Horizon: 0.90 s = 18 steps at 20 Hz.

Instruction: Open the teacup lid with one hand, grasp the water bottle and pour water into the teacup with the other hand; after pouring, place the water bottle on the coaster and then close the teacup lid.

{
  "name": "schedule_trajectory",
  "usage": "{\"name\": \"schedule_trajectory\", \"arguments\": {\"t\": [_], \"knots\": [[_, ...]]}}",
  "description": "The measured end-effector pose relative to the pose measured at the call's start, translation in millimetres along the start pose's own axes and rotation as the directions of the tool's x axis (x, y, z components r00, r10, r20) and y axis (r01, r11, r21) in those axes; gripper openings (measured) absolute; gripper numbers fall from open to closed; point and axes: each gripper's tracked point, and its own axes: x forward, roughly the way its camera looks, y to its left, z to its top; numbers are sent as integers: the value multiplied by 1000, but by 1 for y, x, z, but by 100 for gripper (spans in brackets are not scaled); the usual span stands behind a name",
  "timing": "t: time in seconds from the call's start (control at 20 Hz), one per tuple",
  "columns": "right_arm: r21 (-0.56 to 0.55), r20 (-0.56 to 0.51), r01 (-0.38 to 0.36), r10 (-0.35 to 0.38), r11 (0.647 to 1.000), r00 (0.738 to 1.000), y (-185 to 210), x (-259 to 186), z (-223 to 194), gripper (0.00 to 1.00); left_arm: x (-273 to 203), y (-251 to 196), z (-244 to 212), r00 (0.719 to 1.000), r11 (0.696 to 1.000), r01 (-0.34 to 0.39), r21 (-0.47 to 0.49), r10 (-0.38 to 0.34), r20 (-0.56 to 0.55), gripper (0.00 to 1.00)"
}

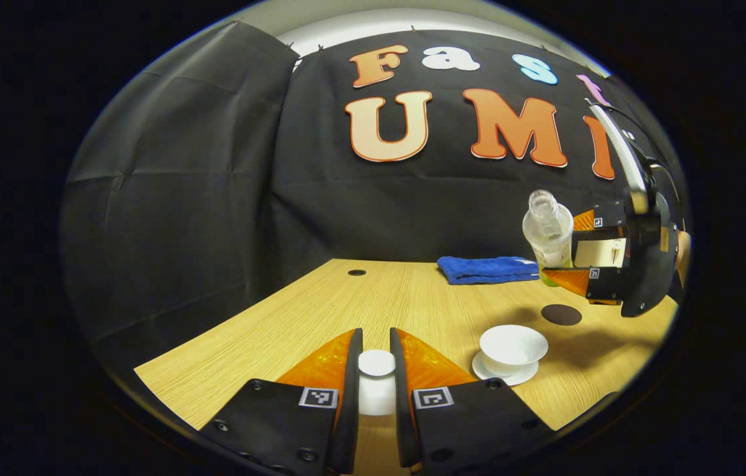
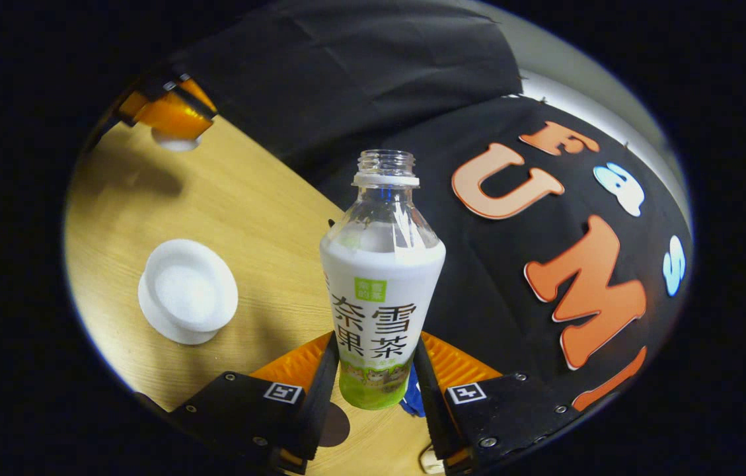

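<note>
In the left gripper view my left gripper is shut on the white teacup lid, held just above the table. To its right the white teacup stands uncovered on its saucer. My right gripper is shut on the uncapped water bottle, lifted in the air and tilted. From the left gripper view the water bottle and the right gripper hang above and behind the cup. The dark round coaster lies on the table under them.
A folded blue towel lies at the back of the wooden table. A small dark hole marks the tabletop near the back wall. In the right gripper view the teacup is down to the left.
</note>
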Motion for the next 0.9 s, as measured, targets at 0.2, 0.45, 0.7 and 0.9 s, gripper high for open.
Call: {"name": "schedule_trajectory", "arguments": {"t": [0.2, 0.45, 0.7, 0.9], "knots": [[262, -43, 50, -40, 964, 998, -27, -8, -24, 65, 5, -13, 14, 999, 1000, 23, 1, -23, 30, 28], [515, -94, 73, -28, 854, 995, -29, 31, -79, 65, 8, -32, 24, 997, 998, 61, -8, -60, 54, 28], [718, -78, 11, 65, 696, 995, -15, 42, -90, 65, 13, -46, 11, 996, 996, 83, -18, -82, 27, 25], [740, -129, 22, 110, 672, 985, -17, 31, -84, 66, 15, -57, 10, 995, 995, 96, -17, -95, 22, 27]]}}
